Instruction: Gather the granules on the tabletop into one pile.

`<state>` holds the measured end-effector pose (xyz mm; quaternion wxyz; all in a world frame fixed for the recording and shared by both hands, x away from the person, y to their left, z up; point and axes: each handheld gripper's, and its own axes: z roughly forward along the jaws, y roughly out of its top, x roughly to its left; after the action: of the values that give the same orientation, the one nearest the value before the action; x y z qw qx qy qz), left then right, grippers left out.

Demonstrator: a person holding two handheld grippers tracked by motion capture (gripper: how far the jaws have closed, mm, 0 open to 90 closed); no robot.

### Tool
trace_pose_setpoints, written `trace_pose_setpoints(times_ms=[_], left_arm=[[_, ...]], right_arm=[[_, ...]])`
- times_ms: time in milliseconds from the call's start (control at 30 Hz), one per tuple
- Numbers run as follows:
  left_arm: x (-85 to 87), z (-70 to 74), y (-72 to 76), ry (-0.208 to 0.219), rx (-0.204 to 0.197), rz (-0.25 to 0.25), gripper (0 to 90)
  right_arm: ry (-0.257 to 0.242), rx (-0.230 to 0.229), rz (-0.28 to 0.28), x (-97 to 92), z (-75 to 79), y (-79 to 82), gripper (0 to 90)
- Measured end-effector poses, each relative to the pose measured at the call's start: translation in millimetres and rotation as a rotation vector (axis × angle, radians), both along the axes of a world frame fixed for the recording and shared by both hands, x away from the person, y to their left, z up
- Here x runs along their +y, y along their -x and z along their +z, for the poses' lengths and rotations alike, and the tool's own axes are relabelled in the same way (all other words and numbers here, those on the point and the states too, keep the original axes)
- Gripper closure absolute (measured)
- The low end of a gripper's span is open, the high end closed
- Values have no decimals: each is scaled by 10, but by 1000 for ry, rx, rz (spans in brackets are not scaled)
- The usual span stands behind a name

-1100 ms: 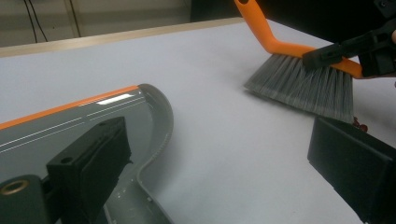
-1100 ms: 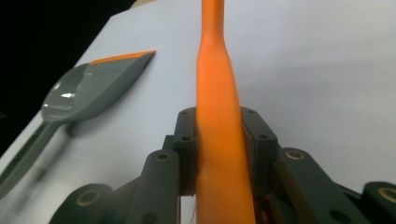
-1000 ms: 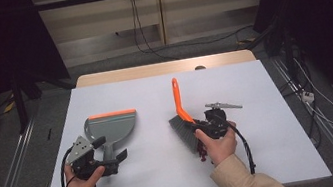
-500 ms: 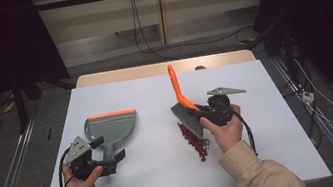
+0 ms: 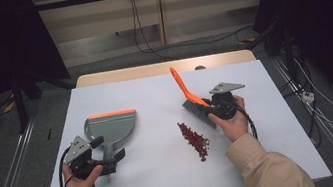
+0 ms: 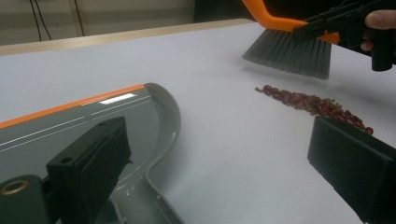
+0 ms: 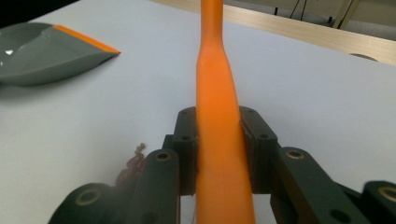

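The orange handle of the brush [image 7: 219,154] was clamped between both jaws of the right gripper [image 7: 219,149], its grey bristles [image 6: 289,53] held clear of the white table [image 5: 167,174]. Just below the bristles a narrow line of small red bits [image 5: 194,139] was spread on the table. The jaws of the left gripper [image 5: 114,160] were held wide apart, nothing pressed between them, at the handle end of the grey dustpan [image 5: 111,127], which was laid flat, well left of the red bits.
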<state>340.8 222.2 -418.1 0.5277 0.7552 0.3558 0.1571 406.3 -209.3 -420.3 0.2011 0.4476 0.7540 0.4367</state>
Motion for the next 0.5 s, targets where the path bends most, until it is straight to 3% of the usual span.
trace_pose_setpoints(times_ms=[133, 433, 500], left_arm=[[3, -1, 3, -2, 0, 0, 54], [-3, 8, 13, 3, -2, -4, 54], [-6, 11, 14, 2, -1, -3, 53]], right_arm=[[42, 29, 10, 18, -43, -12, 711], [49, 66, 20, 22, -19, 3, 689], [69, 66, 24, 20, 14, 2, 688]])
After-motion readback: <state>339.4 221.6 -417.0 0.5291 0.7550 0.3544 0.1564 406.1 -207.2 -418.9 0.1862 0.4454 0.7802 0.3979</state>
